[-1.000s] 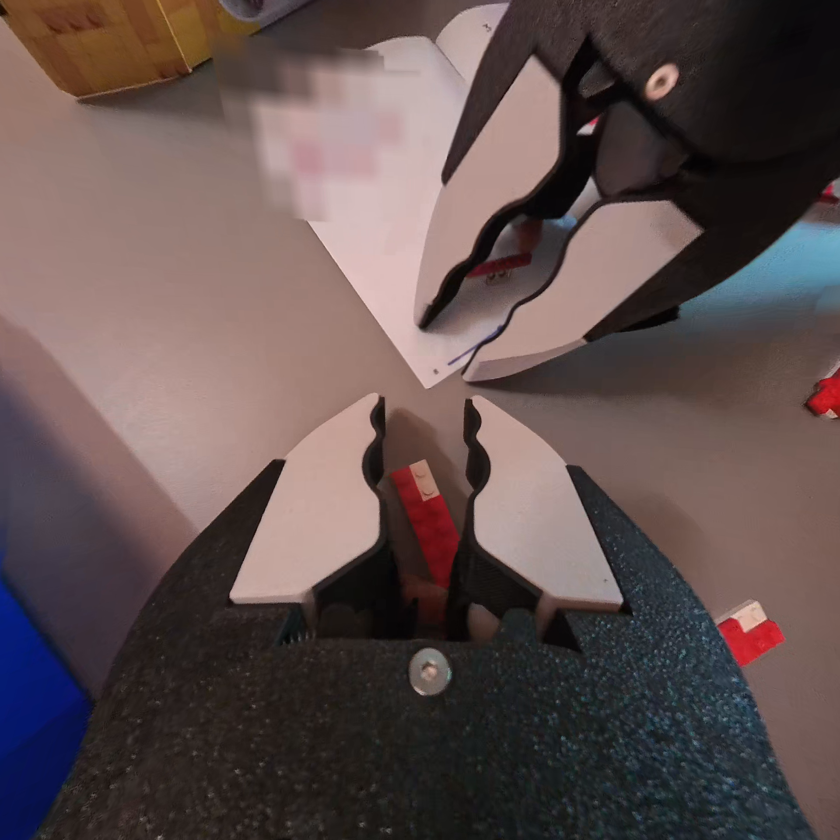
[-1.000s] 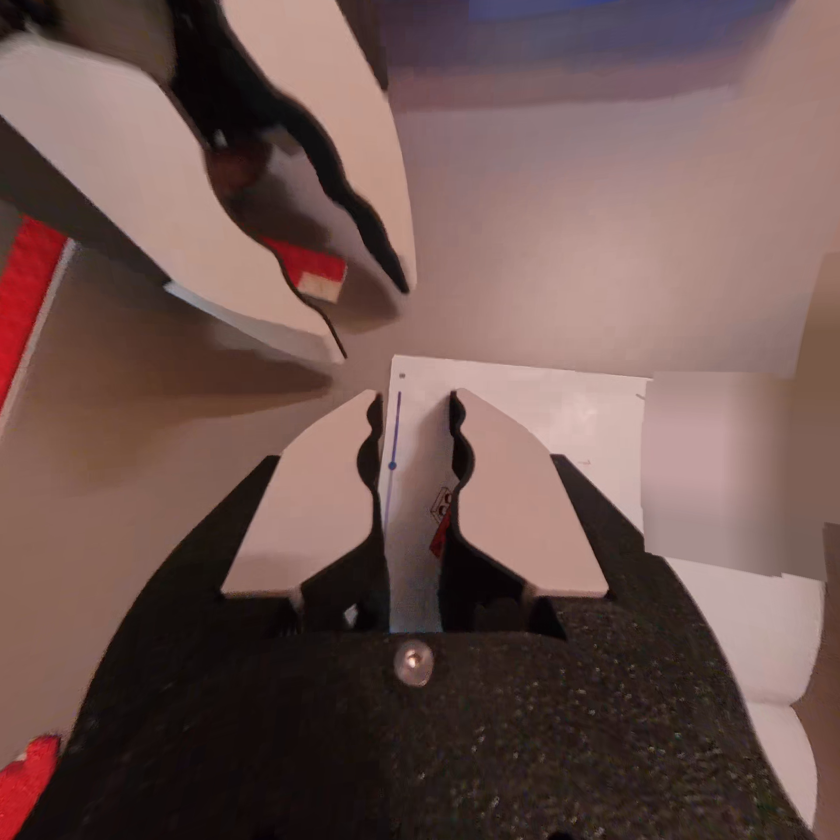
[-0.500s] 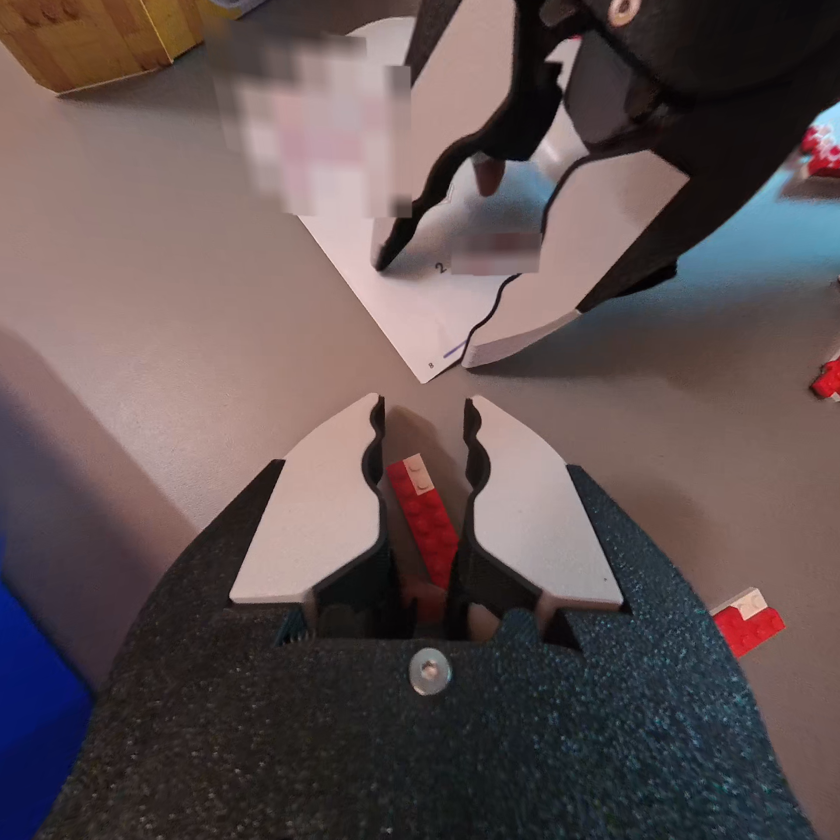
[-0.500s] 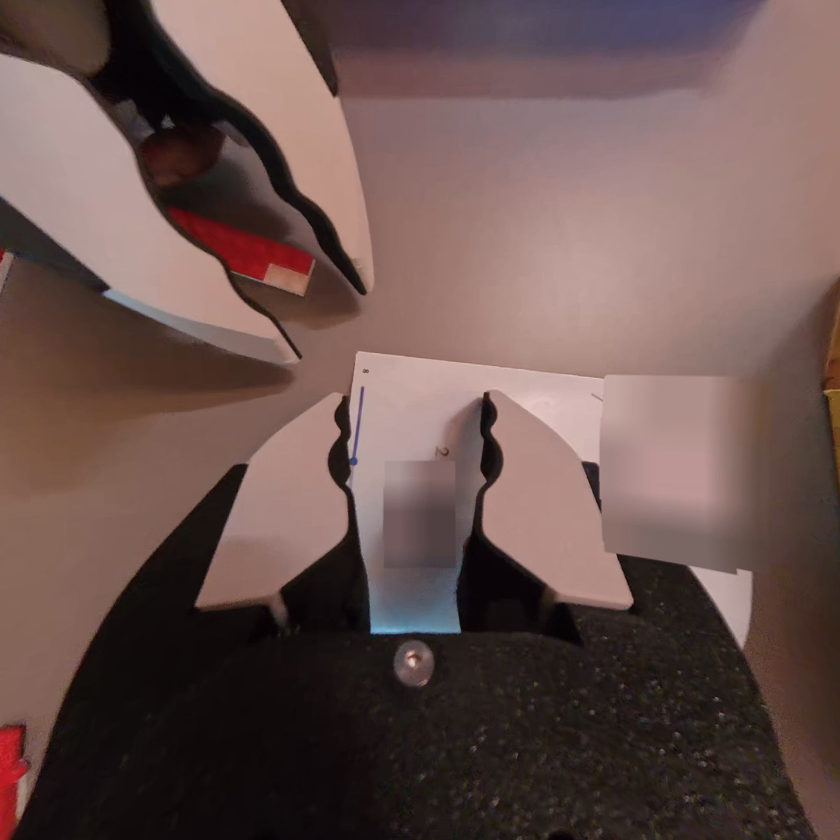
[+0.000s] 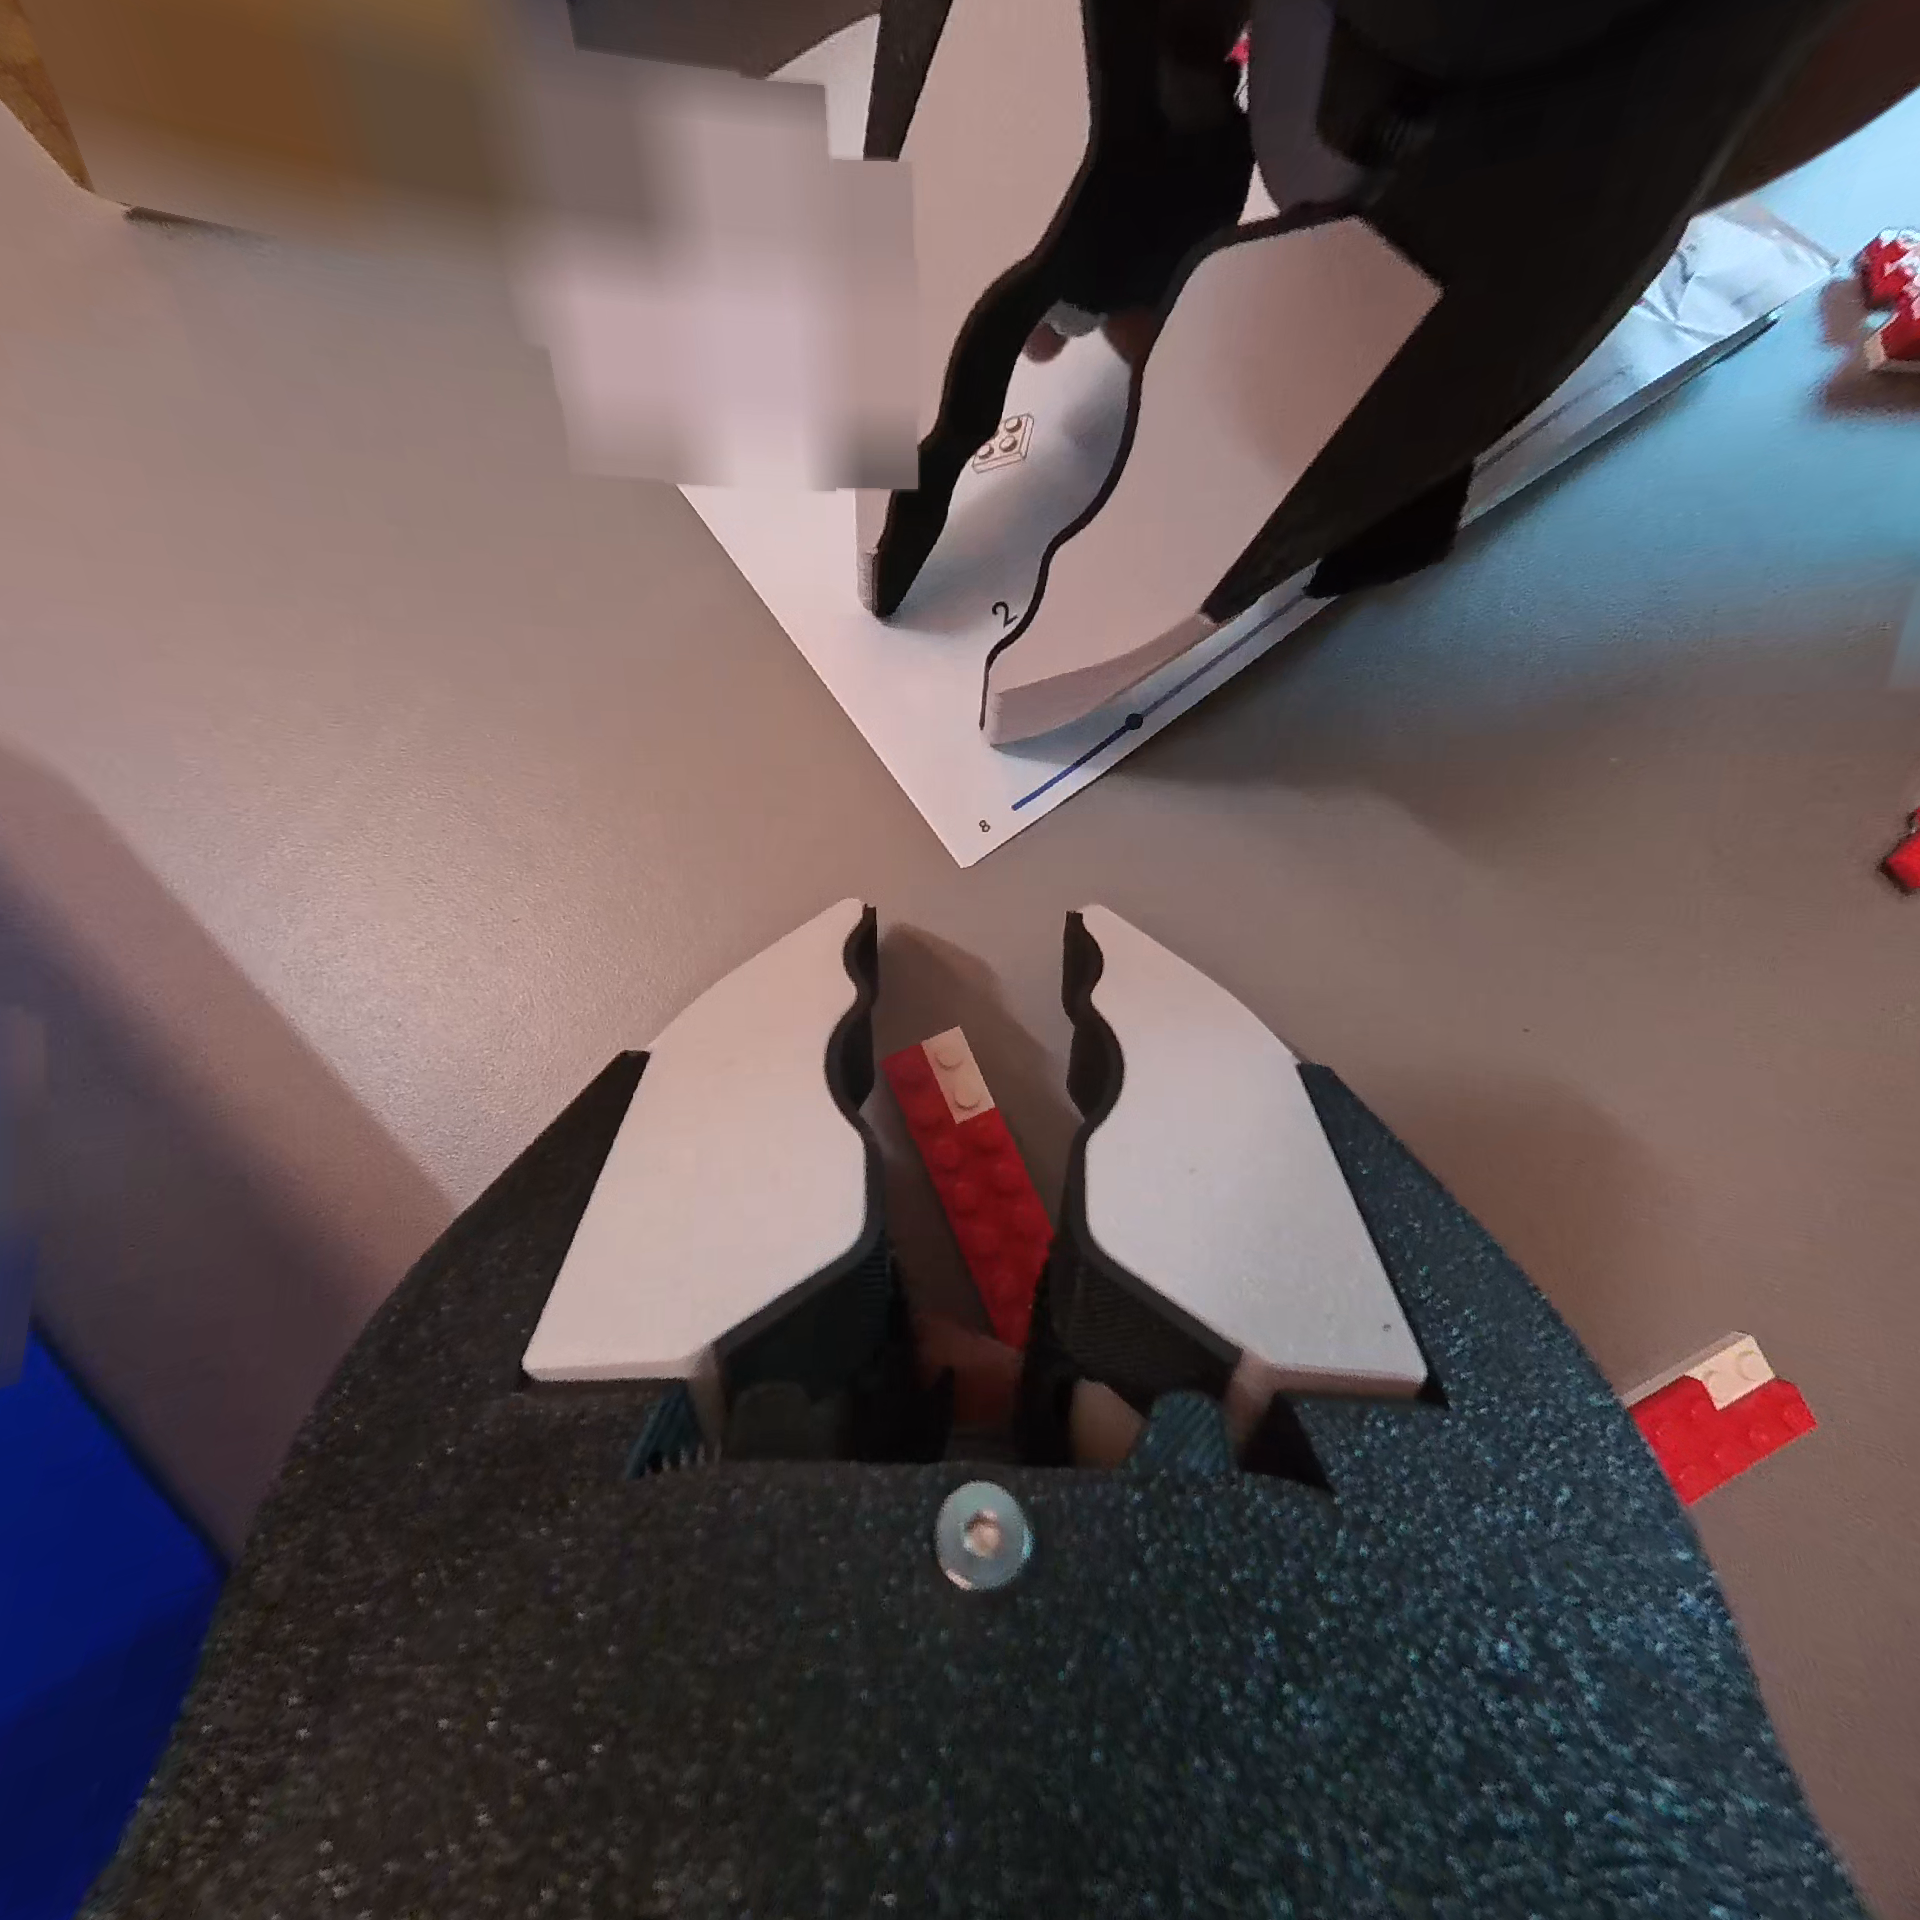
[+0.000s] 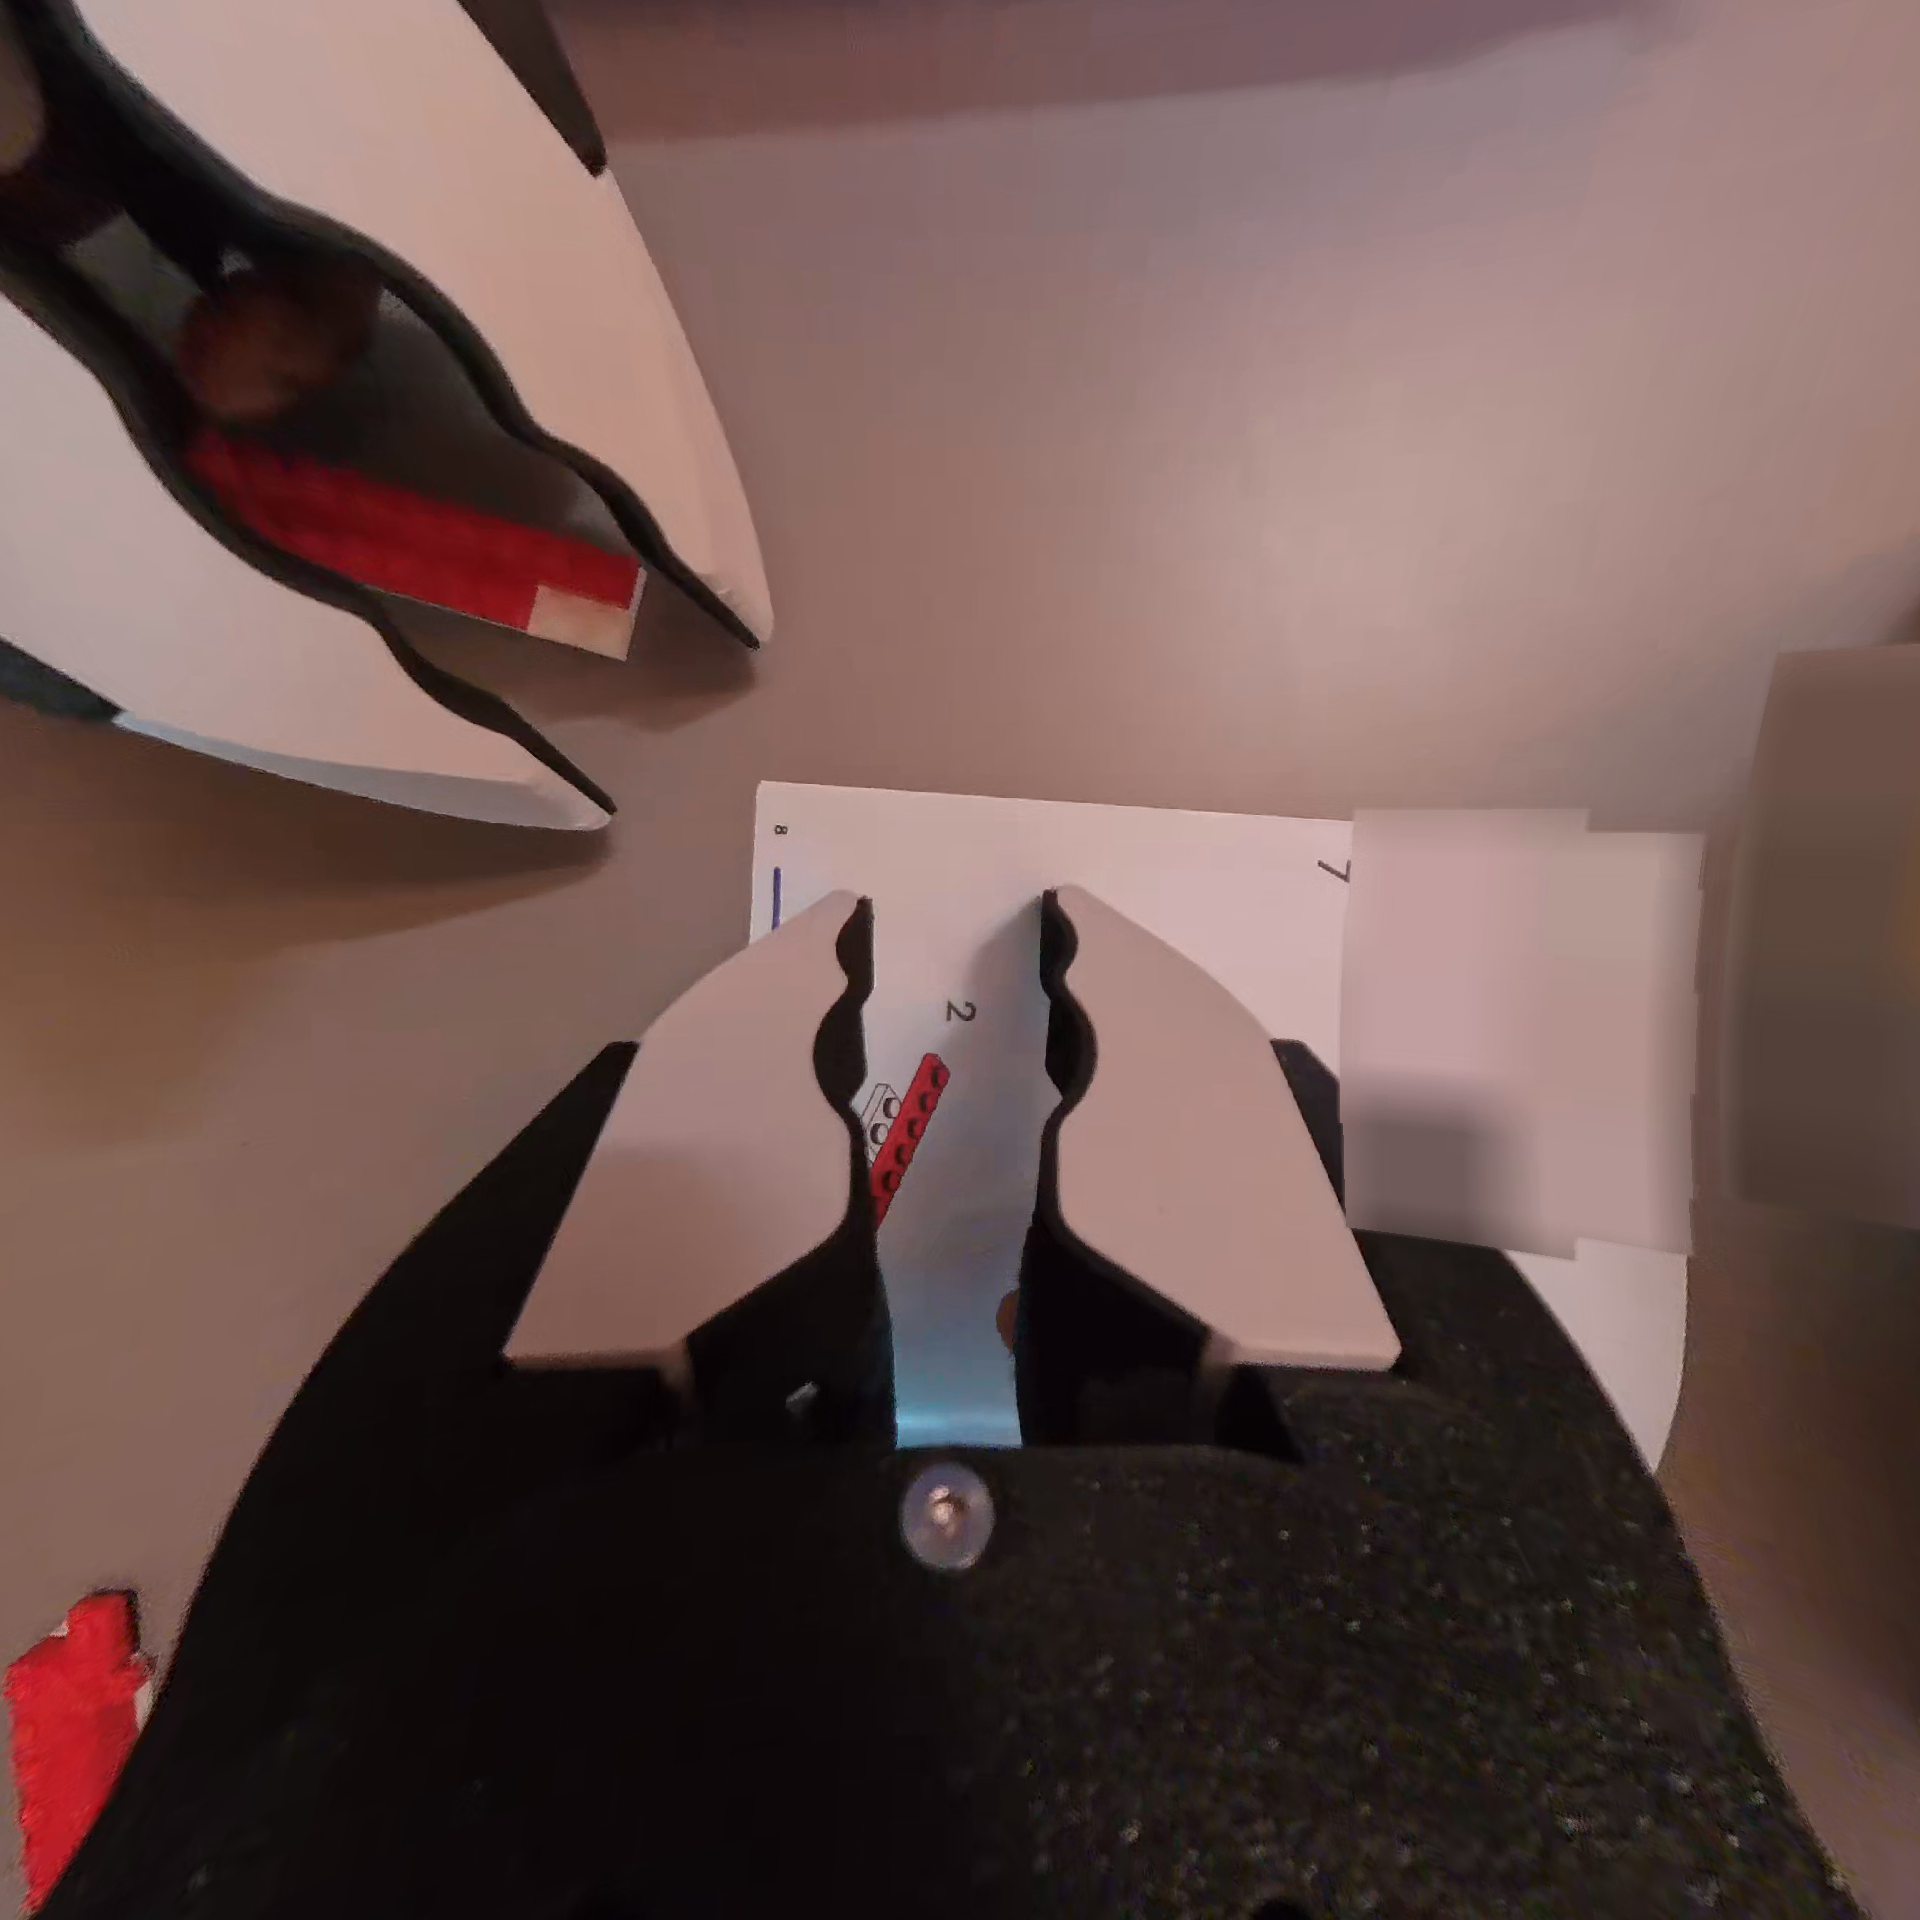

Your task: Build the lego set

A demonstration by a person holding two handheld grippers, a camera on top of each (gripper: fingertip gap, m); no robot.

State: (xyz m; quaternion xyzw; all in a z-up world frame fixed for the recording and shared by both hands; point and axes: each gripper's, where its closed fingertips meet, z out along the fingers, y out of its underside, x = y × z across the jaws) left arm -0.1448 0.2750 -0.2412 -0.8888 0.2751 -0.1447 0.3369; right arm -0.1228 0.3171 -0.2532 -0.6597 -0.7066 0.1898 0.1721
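Gripping: left tongs [image 5: 970,920] clamped deep in their throat on red plate assembly [image 5: 977,1174], its white end toward the tips.
Right tongs [image 6: 956,904]: apart, empty, tips over instruction sheet [image 6: 1174,883].
Sheet: flat on grey surface [image 5: 416,779].
Loose bricks: red and white piece [image 5: 1720,1418] beside left tongs; more red pieces [image 5: 1891,301] farther off.

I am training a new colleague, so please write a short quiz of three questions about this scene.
1. True or false: the right gripper holds a brick.
2. What does the left gripper hold? A) a red strip with a white end B) a yellow brick C) nothing
3. Fill in: the right gripper's tips are over the white ____.
Key: 1 false; 2 A; 3 booklet.
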